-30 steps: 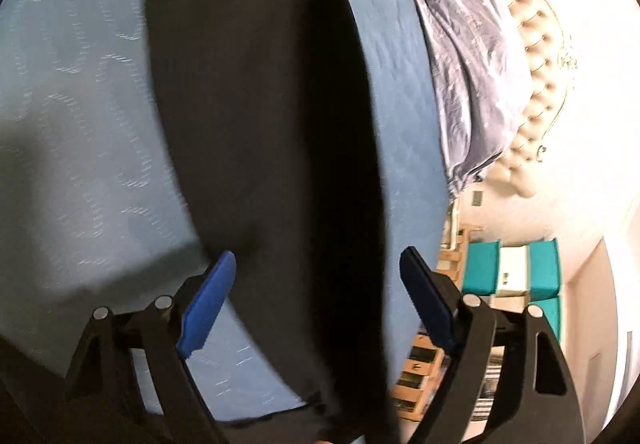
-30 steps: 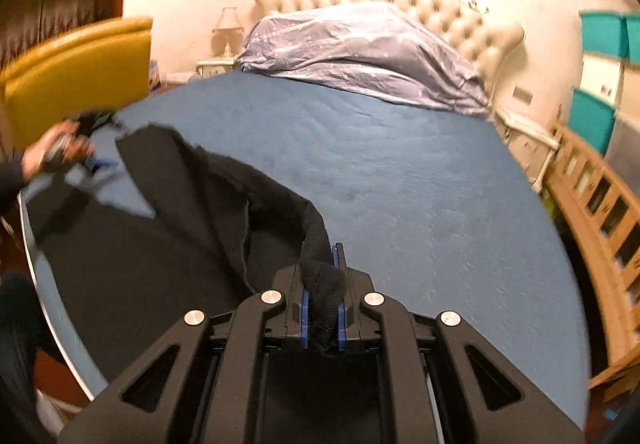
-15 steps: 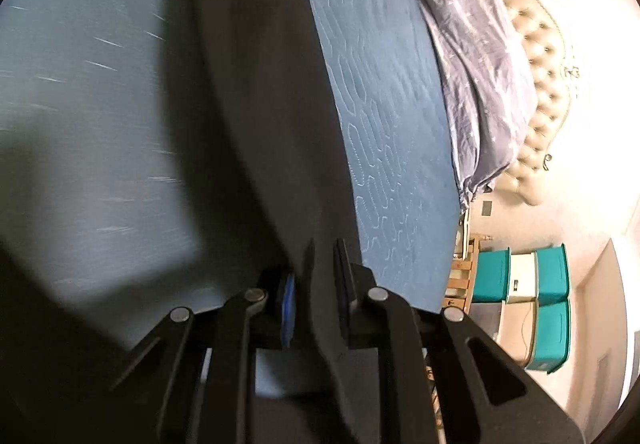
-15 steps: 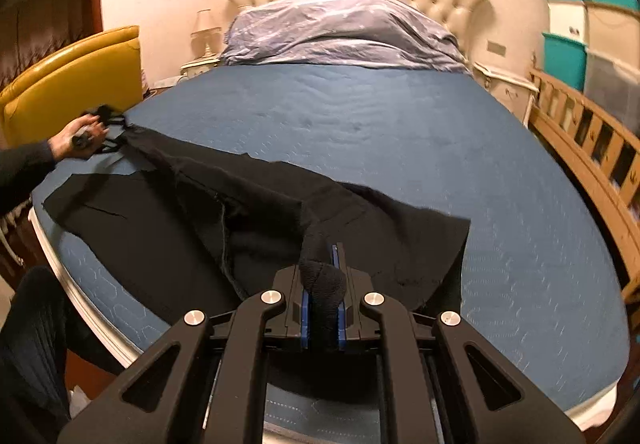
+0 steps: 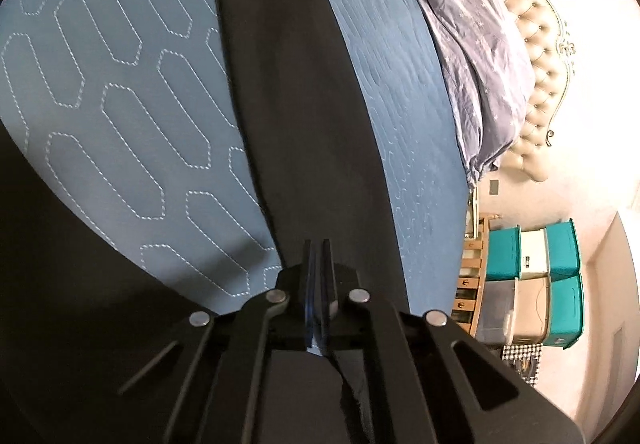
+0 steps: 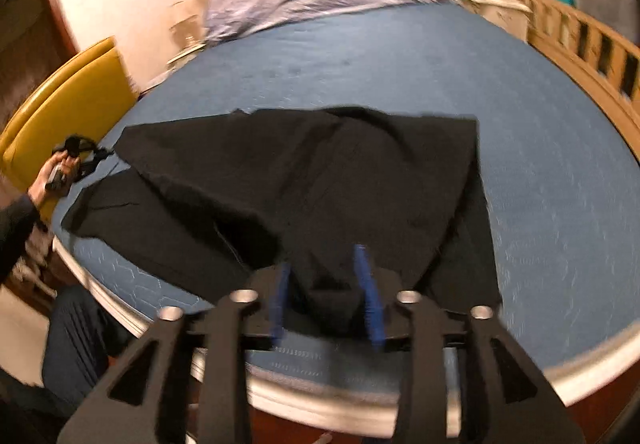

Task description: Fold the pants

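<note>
Blue quilted bedspread [image 5: 120, 92] covers the bed, with teal plastic storage bins [image 5: 562, 248] stacked by the far wall, their contents unseen. Black fabric pants [image 6: 304, 180] lie partly folded near the bed's edge. Left gripper [image 5: 318, 276] has its fingers pressed together, pinching the cloth. Right gripper [image 6: 326, 292] fingers have just been spreading; cloth lies between them, unpinched.

The left claw [image 5: 319, 256] has its blue pads pressed together on a fold of the black pants [image 5: 296, 92], pointing downward. The right claw [image 6: 324, 272] has just been opening; its blue fingers [image 6: 366, 284] stand apart with cloth lying loose between them. A sleeved hand [image 6: 60, 172] grips the left claw's handle.
</note>
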